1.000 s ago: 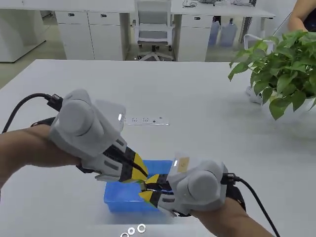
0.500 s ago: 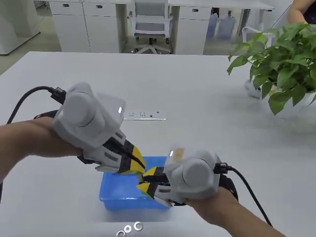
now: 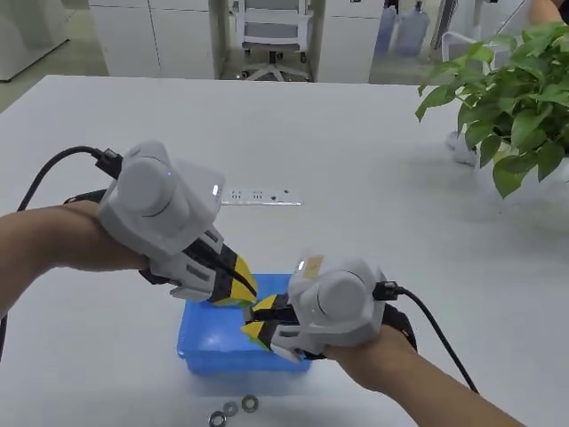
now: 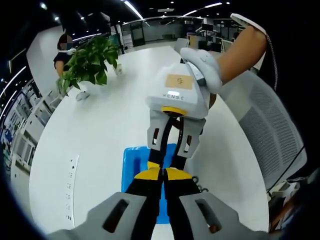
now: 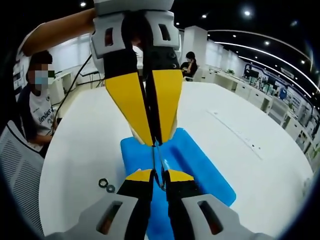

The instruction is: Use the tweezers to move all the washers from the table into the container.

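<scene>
White table (image 3: 373, 160) runs back to a leafy plant (image 3: 516, 98) on the far right, with a power strip (image 3: 258, 197) lying flat near the middle. A blue container (image 3: 209, 356) sits close to the near edge, and three washers (image 3: 231, 408) lie in a short row on the table just in front of it, outside the container.

Both grippers meet tip to tip over the container. The right gripper (image 5: 159, 176) has its yellow-tipped jaws pressed almost together on the lower end of the thin metal tweezers (image 5: 157, 160). The left gripper (image 3: 242, 289) points at it from the other side, its jaws narrowed to a slit and pinching the tweezers' other end, so the tweezers bridge the two grippers above the blue floor of the container.

The left gripper slopes down and to the right, with the left forearm (image 3: 44, 253) coming in from the left edge; the right forearm (image 3: 418, 391) rises from the lower right, its gripper aimed left.
</scene>
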A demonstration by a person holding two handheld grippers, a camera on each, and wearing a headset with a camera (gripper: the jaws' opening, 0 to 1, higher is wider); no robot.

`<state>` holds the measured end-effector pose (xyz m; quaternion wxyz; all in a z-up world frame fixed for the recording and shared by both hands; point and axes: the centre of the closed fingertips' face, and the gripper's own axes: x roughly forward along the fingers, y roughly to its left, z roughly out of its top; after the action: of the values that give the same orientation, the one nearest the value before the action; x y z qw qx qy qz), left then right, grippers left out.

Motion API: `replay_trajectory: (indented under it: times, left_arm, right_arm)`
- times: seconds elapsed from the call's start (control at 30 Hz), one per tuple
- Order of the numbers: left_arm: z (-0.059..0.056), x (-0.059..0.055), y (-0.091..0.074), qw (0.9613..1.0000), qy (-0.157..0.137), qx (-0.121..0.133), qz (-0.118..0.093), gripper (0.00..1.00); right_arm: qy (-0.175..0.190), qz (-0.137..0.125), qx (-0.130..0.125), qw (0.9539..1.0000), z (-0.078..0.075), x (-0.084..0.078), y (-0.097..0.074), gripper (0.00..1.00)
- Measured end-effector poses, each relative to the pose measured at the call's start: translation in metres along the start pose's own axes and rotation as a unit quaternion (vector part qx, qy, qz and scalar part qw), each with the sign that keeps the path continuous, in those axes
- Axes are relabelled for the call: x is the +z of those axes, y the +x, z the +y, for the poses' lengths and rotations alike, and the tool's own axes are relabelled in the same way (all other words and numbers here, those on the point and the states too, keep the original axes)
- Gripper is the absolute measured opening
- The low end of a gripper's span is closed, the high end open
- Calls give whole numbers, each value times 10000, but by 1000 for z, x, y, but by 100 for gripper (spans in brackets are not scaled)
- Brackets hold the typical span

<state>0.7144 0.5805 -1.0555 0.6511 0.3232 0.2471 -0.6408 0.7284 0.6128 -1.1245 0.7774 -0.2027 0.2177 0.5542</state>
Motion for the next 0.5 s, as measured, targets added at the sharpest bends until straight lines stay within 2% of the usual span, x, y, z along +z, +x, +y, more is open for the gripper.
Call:
replay_trajectory:
  times: [0.5]
  left_arm:
    - [3,-4,6,10000,-43,-67,2,5]
  right_arm:
    - [90,90,56,9999,-2,-6,5,11]
